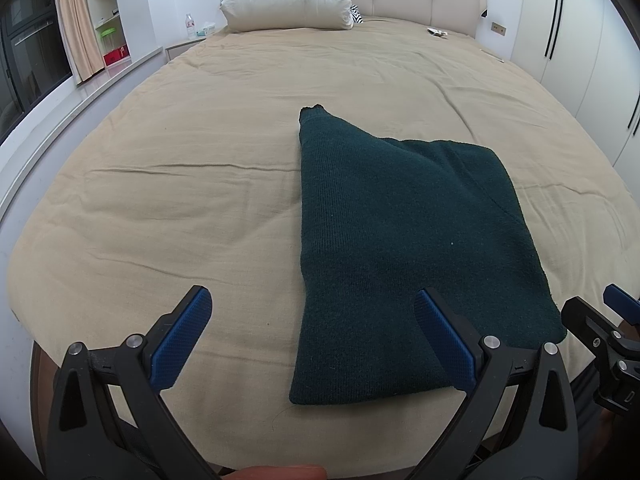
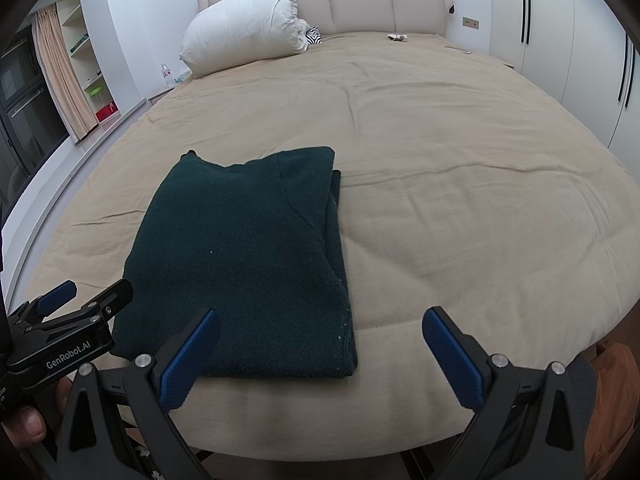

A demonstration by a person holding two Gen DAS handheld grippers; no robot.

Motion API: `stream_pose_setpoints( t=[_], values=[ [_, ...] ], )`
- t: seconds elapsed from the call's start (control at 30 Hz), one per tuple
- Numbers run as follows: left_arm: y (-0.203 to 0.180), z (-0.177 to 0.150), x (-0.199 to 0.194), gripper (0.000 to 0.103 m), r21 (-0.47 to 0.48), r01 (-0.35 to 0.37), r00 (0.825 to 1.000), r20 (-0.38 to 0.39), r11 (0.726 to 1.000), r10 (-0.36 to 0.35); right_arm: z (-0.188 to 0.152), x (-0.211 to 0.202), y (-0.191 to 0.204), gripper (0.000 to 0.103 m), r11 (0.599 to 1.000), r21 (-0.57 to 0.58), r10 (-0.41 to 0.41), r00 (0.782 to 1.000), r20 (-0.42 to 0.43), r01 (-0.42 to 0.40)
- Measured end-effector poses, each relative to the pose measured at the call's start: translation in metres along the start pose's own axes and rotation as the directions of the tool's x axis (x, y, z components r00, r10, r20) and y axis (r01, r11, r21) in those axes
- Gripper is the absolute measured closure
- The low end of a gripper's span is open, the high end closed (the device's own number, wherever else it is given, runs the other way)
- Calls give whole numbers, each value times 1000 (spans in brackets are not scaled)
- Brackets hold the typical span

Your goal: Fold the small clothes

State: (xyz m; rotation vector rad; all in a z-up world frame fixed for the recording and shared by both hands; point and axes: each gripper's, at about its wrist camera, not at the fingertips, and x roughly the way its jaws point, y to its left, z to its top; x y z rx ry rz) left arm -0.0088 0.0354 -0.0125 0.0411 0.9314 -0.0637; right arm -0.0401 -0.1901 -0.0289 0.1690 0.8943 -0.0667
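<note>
Left wrist view: dark green knit sweater [image 1: 400, 240] lies flat on the beige bed cover [image 1: 180, 200], already folded into a long, roughly rectangular stack near the foot edge of the bed, nearest the person. Long axis runs from the near edge away toward the headboard [image 2: 360, 0]; the far end tapers to a small raised point at its left corner, and the near end is the broad, squared one. Right wrist view shows a second layer peeking out along the stack's right edge, so the layers are not perfectly aligned. Left gripper [image 1: 316, 336] is spread wide and holds nothing; its right finger sits over the near left part of the sweater, though contact cannot be judged. Right gripper [image 2: 320, 356] is likewise wide and empty, with its left finger over the near right corner and its right finger over bare cover. Risks, as judgement: if the next move is a fold end over end, pinching only the top layer would peel the stack apart; the loose knit could sag and slide, widening the offset on the right edge; the soft cover may be caught together with the fabric and drag wrinkles under the stack; uneven lift between the two grippers would skew the fold line. White pillow [image 2: 240, 28] and a small bottle [image 1: 190, 26] sit well apart at the head of the bed.
</note>
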Motion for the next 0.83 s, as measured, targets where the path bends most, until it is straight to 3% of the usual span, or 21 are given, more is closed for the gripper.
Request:
stream_pose_setpoints(
  t=[0.83],
  values=[
    [3, -5, -4, 0, -8, 13, 1000, 9, 1000, -13, -8, 1, 3, 0, 1000, 8, 9, 1000, -10, -9]
  ],
)
